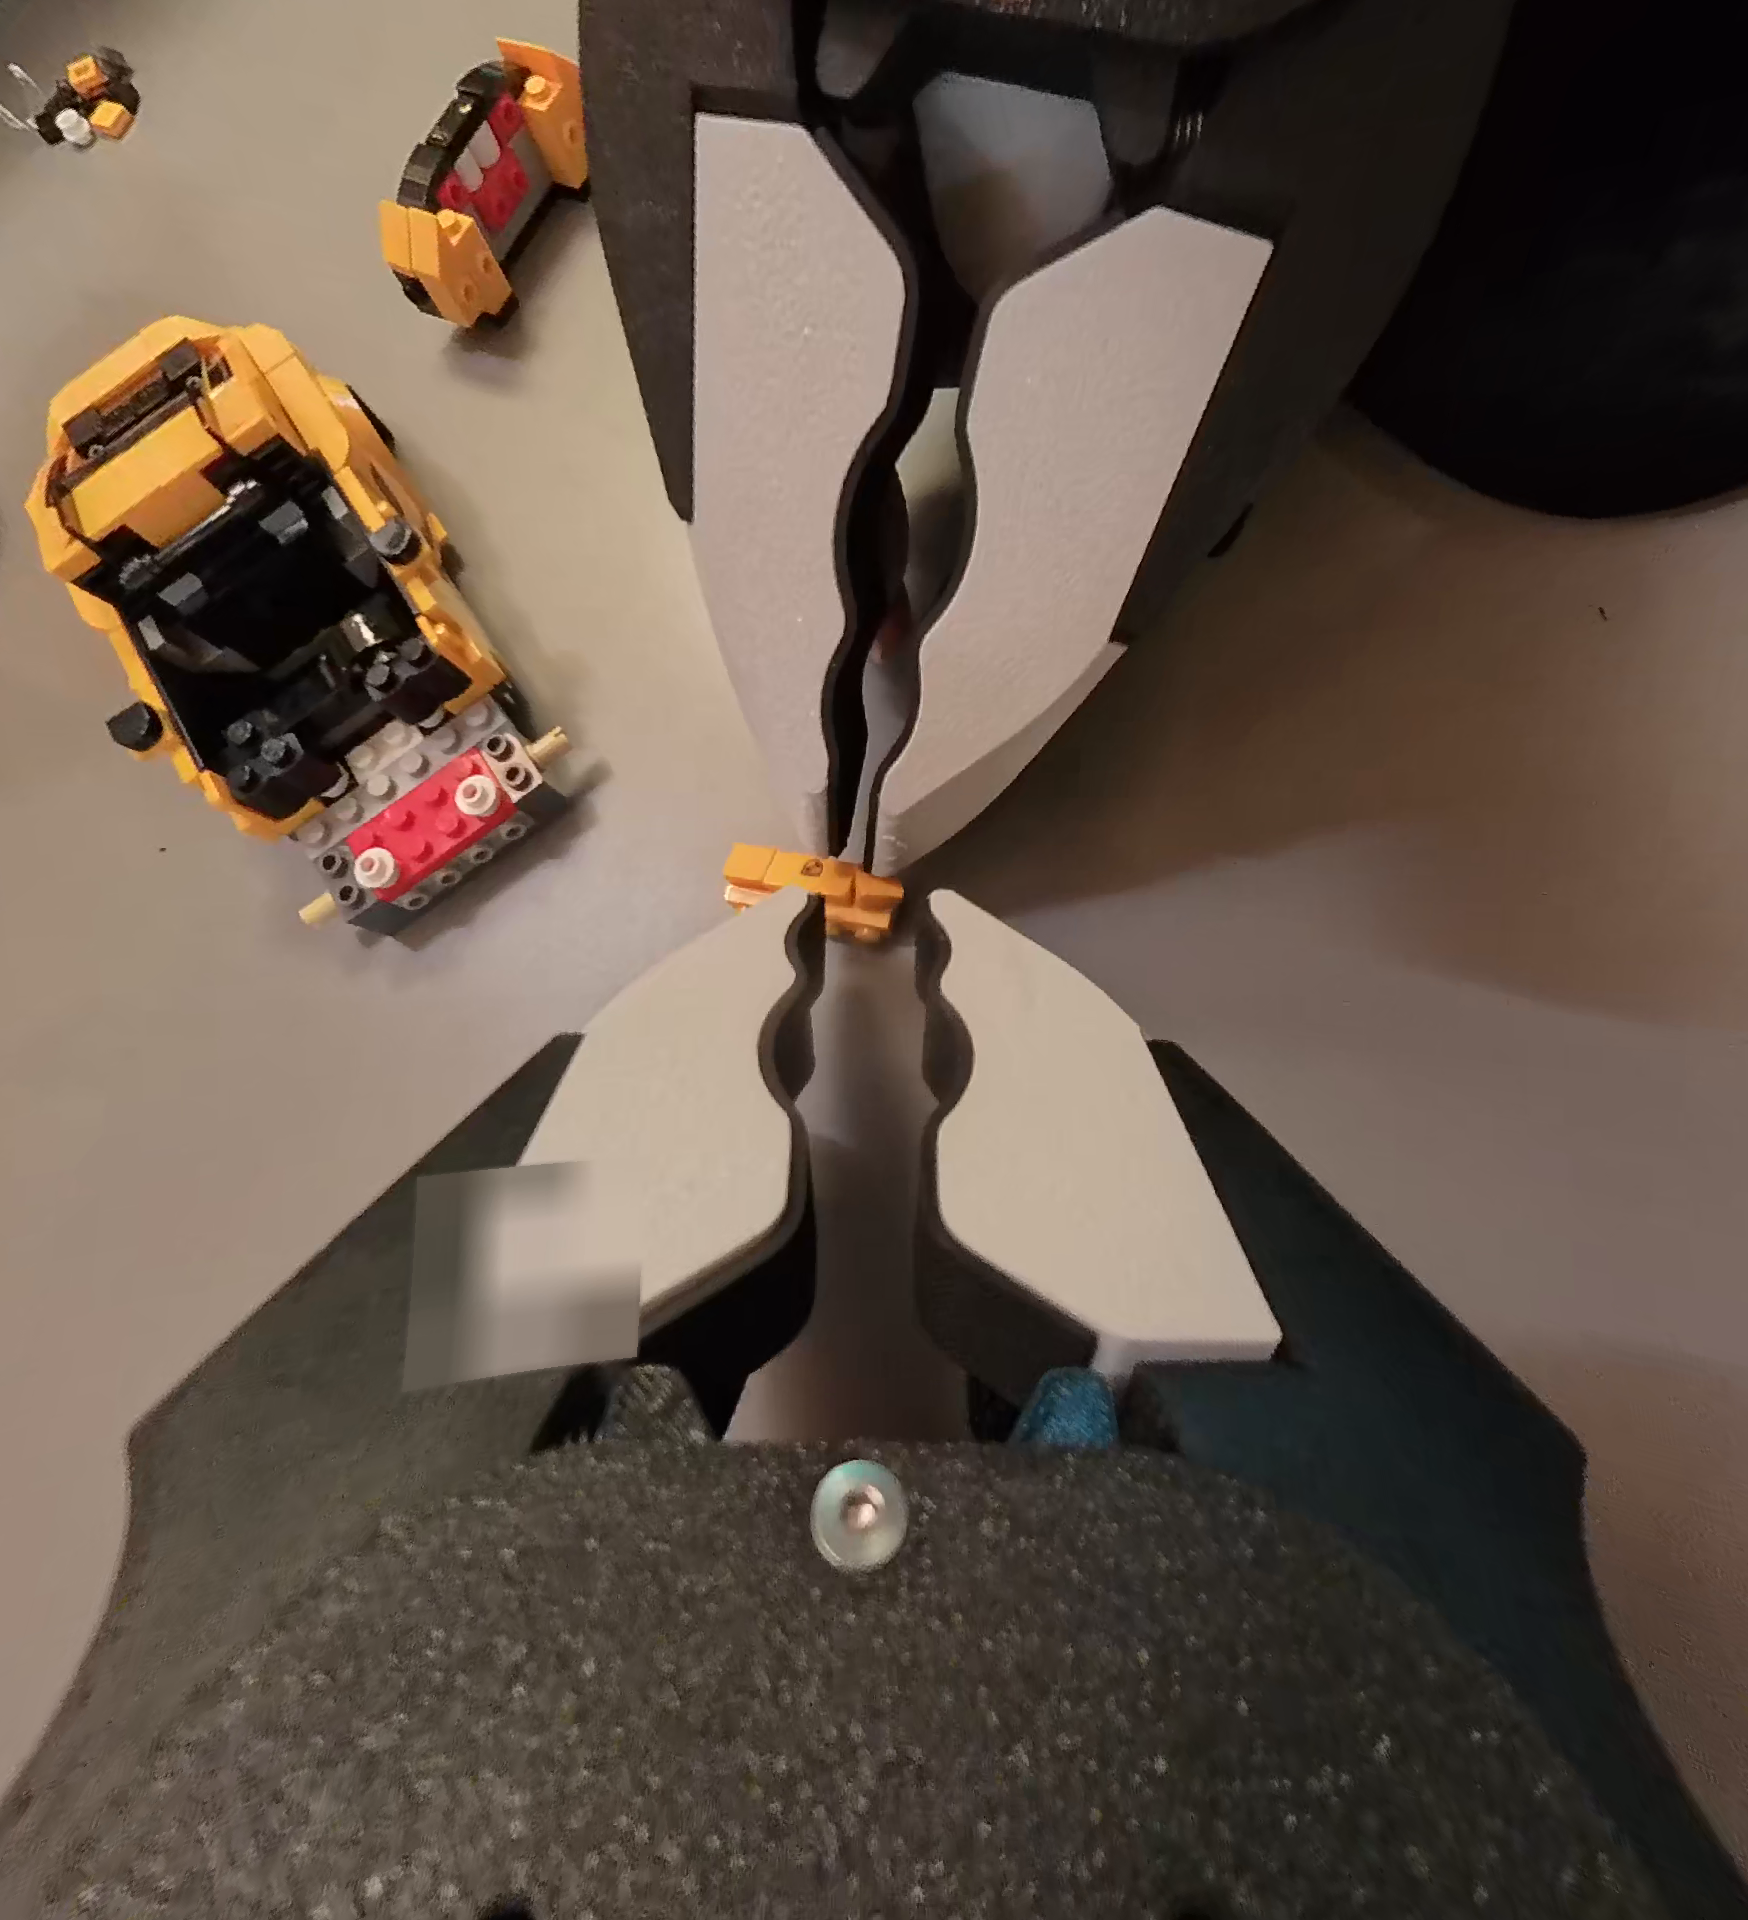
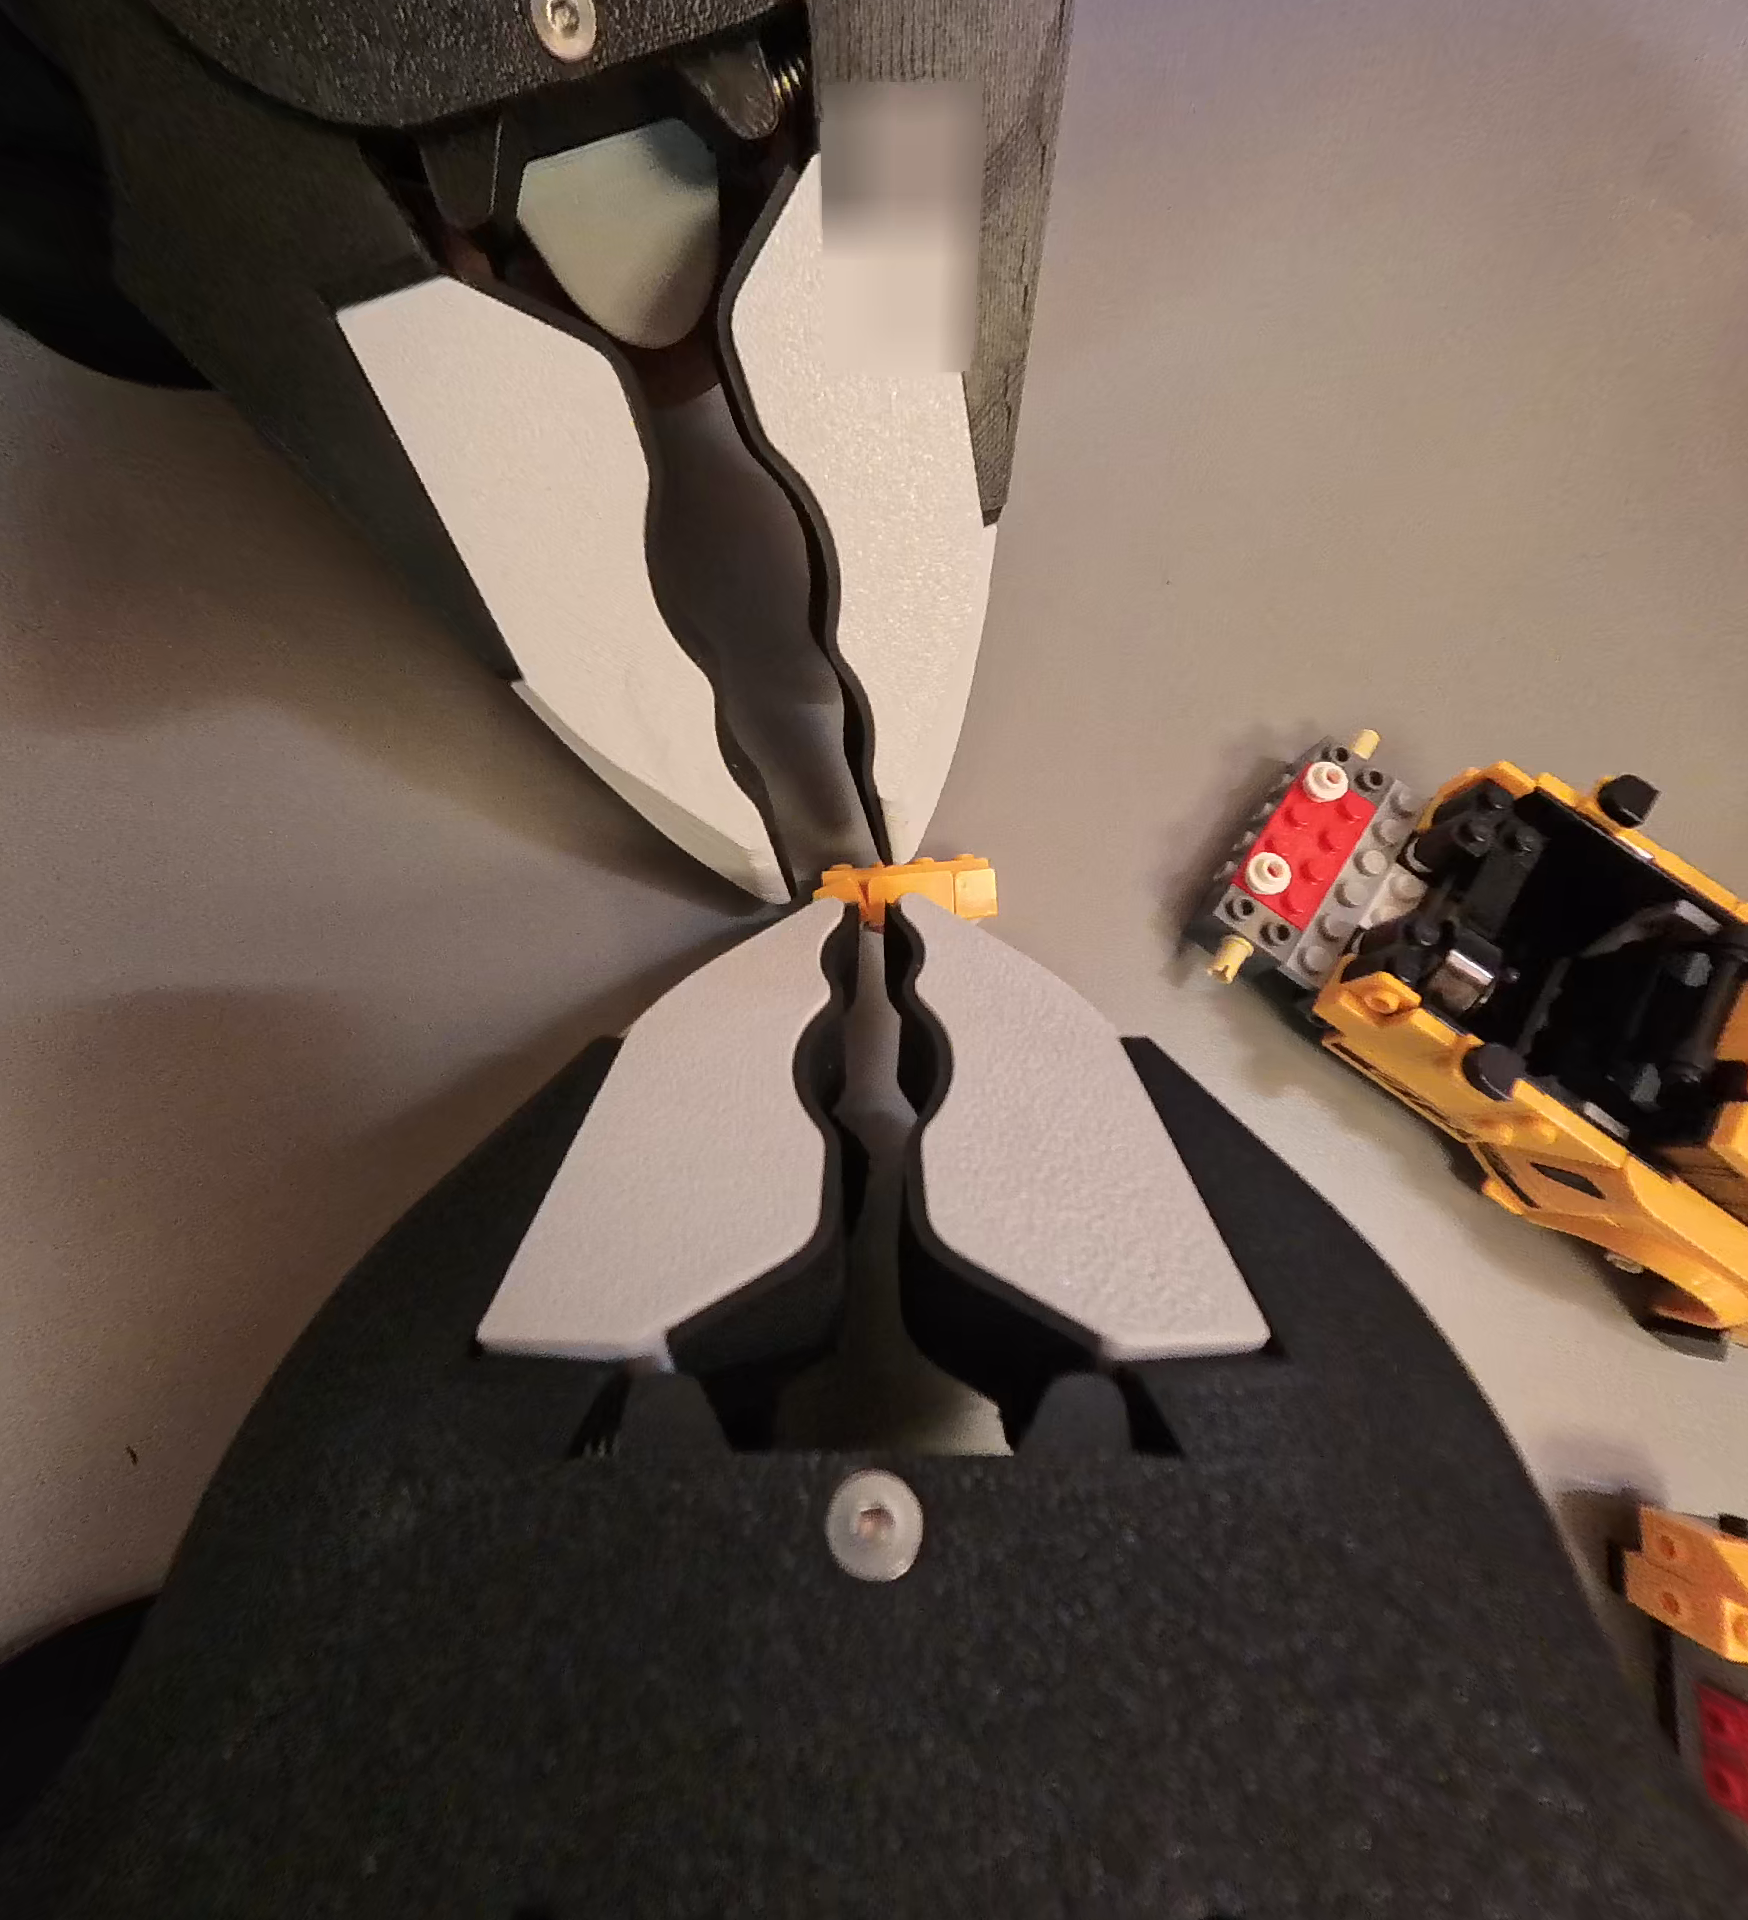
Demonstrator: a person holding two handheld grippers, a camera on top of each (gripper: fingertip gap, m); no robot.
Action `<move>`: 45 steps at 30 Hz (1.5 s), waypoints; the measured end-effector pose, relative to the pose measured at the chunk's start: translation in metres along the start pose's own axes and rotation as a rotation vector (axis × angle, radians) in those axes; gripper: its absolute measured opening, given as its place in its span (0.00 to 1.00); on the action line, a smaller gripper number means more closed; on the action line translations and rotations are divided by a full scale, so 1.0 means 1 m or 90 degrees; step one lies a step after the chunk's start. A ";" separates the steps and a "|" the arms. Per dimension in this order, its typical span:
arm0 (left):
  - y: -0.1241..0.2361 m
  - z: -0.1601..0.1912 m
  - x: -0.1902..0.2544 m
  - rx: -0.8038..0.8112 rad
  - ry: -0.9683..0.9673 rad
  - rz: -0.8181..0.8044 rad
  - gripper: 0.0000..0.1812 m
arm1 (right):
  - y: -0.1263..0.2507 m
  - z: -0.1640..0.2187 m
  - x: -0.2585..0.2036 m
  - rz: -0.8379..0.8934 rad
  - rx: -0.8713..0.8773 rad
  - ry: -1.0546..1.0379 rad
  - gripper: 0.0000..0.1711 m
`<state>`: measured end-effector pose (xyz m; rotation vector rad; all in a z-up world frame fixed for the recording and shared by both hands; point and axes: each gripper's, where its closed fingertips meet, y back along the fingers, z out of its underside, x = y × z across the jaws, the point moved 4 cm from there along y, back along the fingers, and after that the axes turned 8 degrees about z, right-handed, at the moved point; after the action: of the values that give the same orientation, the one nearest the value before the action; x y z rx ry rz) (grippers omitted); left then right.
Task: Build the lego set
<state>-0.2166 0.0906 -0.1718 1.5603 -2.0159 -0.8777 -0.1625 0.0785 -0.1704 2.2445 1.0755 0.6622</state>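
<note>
A small orange plastic lego sub-assembly [image 1: 810,878], a short strip of a few plates and tiles, is held above the grey matte tabletop [image 1: 1369,935], approx. mid-scene, pinched from two opposite sides at once. The left gripper [image 1: 865,914] is seen from below in its own view; its tips look closed on the right-hand end of the strip, though the exact contact is partly hidden. The right gripper [image 2: 875,914] is closed on the piece too, w/ its tips clamped at the strip's left part in the right wrist view.

The half-built orange and black lego car [image 1: 267,613], w/ a red plate on its grey chassis end, is set well apart on the table, to the left in the left wrist view. A separate orange, black and red lego section [image 1: 480,187] lies farther off, beyond the car.

Handling, as judged: the strip is very light, stiff and smooth, so slip is likely under a weak pinch. The stud joints are the fragile part; twisting or bending could pop tiles off. It is best gripped across flat side faces, near the ends, w/ force kept straight along the studs.
</note>
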 end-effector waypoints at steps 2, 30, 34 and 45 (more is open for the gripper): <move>0.000 0.000 0.000 0.000 0.000 -0.001 0.09 | 0.000 0.000 0.000 0.000 0.000 0.000 0.03; 0.000 0.002 -0.002 -0.008 -0.001 -0.011 0.09 | 0.000 0.000 0.000 -0.002 0.000 -0.004 0.03; 0.000 0.001 -0.002 -0.007 0.001 -0.011 0.09 | 0.000 0.000 0.001 -0.001 0.000 -0.004 0.03; 0.003 0.004 -0.006 -0.008 0.012 -0.018 0.10 | 0.001 0.000 0.003 0.003 0.002 -0.009 0.03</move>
<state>-0.2198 0.0983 -0.1722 1.5885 -1.9768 -0.8817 -0.1602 0.0800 -0.1694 2.2521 1.0660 0.6456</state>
